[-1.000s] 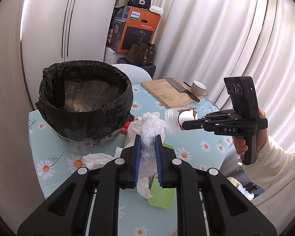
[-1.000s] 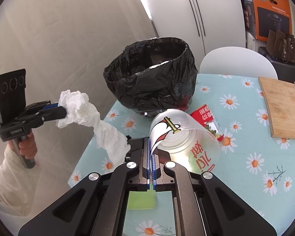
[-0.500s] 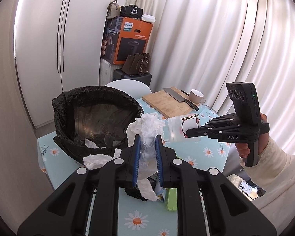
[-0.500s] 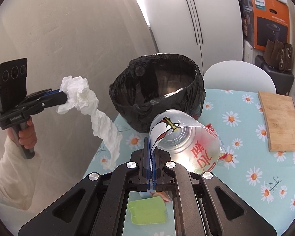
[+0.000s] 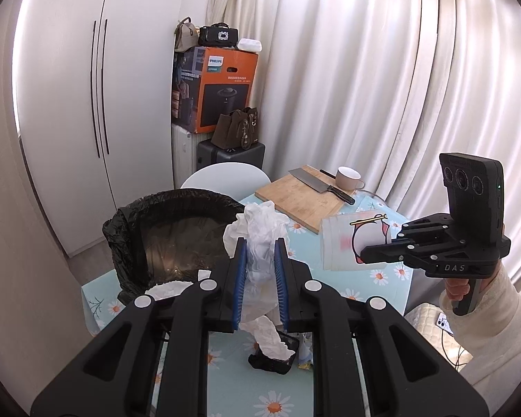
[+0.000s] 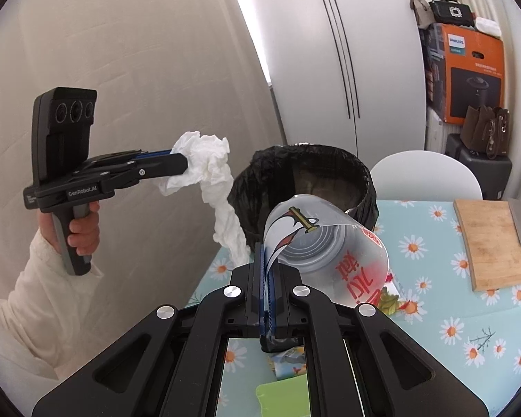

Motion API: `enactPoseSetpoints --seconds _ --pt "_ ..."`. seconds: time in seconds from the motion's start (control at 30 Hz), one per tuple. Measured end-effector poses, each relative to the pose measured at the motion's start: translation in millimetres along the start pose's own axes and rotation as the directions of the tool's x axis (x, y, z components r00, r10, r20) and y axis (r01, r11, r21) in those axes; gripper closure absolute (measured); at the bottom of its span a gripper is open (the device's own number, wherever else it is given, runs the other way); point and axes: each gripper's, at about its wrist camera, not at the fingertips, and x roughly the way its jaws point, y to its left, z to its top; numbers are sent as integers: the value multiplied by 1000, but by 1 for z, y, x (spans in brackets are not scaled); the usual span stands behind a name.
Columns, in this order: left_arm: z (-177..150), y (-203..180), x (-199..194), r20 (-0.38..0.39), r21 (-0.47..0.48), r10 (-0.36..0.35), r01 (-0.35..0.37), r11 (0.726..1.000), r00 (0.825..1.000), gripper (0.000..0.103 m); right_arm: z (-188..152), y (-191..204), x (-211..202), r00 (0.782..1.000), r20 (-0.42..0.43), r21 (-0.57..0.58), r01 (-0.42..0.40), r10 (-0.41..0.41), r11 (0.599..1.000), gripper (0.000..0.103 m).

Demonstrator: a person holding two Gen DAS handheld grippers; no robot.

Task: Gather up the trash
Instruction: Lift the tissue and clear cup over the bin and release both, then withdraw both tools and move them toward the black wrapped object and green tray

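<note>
Left gripper (image 5: 260, 260): jaws pinched on a wad of white tissue (image 5: 260, 239); a twisted tail of it hangs below the pads, loose. Right gripper (image 6: 268, 274): jaws shut tight on the thin wall of a clear plastic cup (image 6: 326, 246), held by the rim edge only, mouth toward the camera, body sticking out to the right.

Both loads are held up above the flowered table (image 6: 469, 319); the bin (image 5: 177, 236) with its black liner sits at the far left of the table, tissue nearer to it than the cup; neither load looks to be over the opening yet. More tissue (image 5: 170, 286) lies by the bin's near rim; a small dark tray (image 5: 272, 361) and wrappers remain on the table below the left gripper.

Risks, as I judge them:
- hanging tail could snag the liner's rim or drape outside when let go; soft paper may cling to the pads;
- cup wall is thin and gripped off-centre; it may buckle, swing or slip;
- two grippers heading for one opening could collide;
- a knock on the bin, near the table's edge, might tip it; knife (image 5: 316, 182) and mug (image 5: 347, 178) sit well apart at the far end, no concern.
</note>
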Motion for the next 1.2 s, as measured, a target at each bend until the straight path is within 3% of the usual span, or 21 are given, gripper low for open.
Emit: enactPoseSetpoints --seconds 0.33,0.77,0.8,0.83,0.87,0.93,0.97,1.0,1.13,1.2 --pt "25 35 -8 23 -29 72 -71 997 997 87 11 -9 10 1000 -11 26 28 -28 999 101" --pt "53 62 21 46 -115 142 -136 984 989 87 66 -22 56 996 -57 -87 -80 75 993 101" --pt "53 64 23 52 -126 151 -143 982 987 83 71 -23 61 994 -59 -93 -92 87 991 100" --pt "53 66 24 64 -137 163 -153 979 985 67 75 -25 67 993 -62 -96 -105 99 990 98" --pt "51 68 23 79 -147 182 -169 975 980 42 79 -26 74 992 -66 -96 -114 108 989 96" --pt "46 71 23 102 -168 220 -201 965 970 19 84 -30 92 989 -98 -92 -121 112 988 80" --pt "43 72 24 101 -178 240 -220 959 965 13 84 -31 99 989 -106 -94 -109 99 990 39" --pt "39 74 25 91 -188 255 -235 954 963 10 82 -33 103 992 -106 -94 -82 72 992 14" --pt "17 85 28 42 -223 303 -286 932 952 6 70 -46 108 990 -116 -50 -82 76 995 15" --pt "6 92 29 3 -266 297 -286 921 955 6 64 -52 108 991 -130 -40 -41 35 998 15"
